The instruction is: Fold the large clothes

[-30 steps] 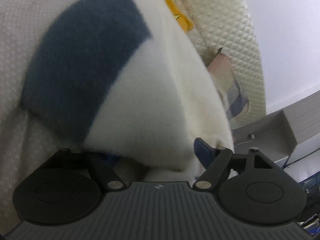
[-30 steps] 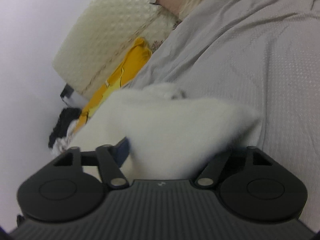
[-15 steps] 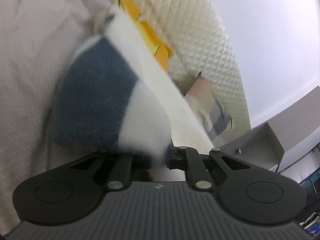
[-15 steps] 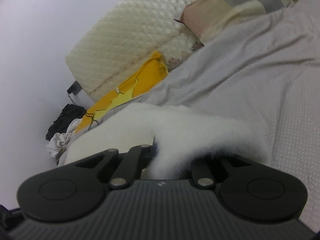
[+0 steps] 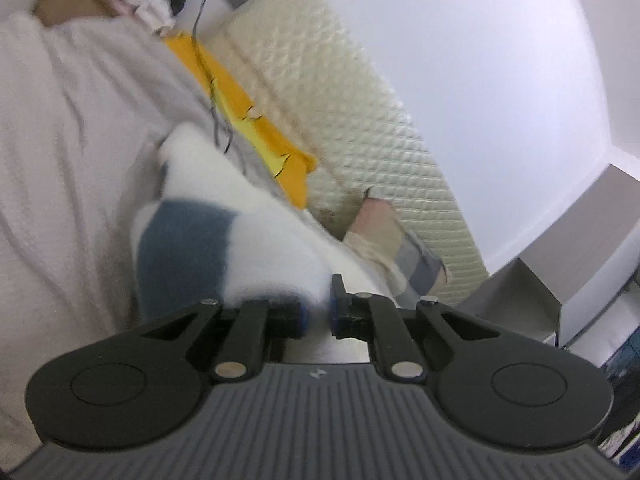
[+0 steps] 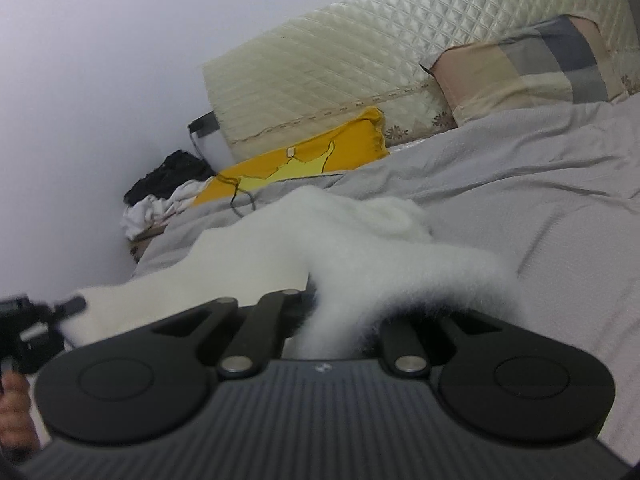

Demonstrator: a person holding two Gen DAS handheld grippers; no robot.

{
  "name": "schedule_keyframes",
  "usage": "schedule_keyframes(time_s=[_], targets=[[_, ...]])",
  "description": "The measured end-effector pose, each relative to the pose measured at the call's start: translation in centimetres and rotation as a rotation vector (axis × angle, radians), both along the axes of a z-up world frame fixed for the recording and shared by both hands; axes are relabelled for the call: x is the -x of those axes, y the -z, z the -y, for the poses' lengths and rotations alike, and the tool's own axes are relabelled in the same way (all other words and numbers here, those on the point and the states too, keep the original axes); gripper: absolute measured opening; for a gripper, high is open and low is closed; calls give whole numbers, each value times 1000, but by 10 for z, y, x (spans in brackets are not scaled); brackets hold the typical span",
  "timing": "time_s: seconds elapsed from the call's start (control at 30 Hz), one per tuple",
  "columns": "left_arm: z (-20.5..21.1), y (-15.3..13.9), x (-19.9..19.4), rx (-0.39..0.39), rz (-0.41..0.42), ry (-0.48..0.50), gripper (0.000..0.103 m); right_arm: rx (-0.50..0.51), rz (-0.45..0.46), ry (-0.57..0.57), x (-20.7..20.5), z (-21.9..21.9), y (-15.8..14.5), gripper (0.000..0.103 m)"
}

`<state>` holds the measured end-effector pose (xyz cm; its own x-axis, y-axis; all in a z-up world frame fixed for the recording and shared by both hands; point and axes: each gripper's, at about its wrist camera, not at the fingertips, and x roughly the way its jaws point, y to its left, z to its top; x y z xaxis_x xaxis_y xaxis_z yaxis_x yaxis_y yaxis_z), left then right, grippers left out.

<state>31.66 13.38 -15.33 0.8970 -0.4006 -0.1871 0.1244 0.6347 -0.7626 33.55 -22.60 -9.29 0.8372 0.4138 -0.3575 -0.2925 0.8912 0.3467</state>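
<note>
A fluffy white garment (image 5: 264, 224) with a dark blue patch (image 5: 184, 248) lies on the grey bed sheet (image 5: 60, 160). In the left wrist view my left gripper (image 5: 318, 314) is shut on a white edge of it, lifted off the sheet. In the right wrist view my right gripper (image 6: 336, 320) is shut on another white edge of the same garment (image 6: 320, 236); the fluffy cloth drapes over its fingertips and hides them. The left gripper shows at the far left edge of the right wrist view, also on the cloth.
A cream quilted headboard (image 6: 380, 64) stands behind the bed. A yellow garment (image 6: 304, 160) and a patchwork pillow (image 6: 532, 68) lie near it. Dark and white clothes (image 6: 160, 192) are piled at the bed's far corner. A grey cabinet (image 5: 560, 264) stands to the side.
Both grippers went from open around the garment's edge to shut on it. Both then rose and lifted the cloth off the sheet, bringing the headboard and wall into view.
</note>
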Motion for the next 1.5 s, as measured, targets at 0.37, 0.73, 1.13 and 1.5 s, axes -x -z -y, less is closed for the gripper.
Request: schedule_keyframes(time_s=[0.37, 0.73, 1.13, 1.5], targets=[[9, -63, 141, -75, 63, -36, 12, -73, 36, -47, 115, 23, -33, 10], [26, -11, 115, -208, -153, -73, 12, -117, -233, -26, 106, 30, 21, 10], [45, 77, -12, -395, -347, -58, 13, -146, -456, 18, 21, 28, 106, 12], [55, 77, -24, -429, -333, -43, 13, -194, -432, 0, 6, 34, 115, 10]])
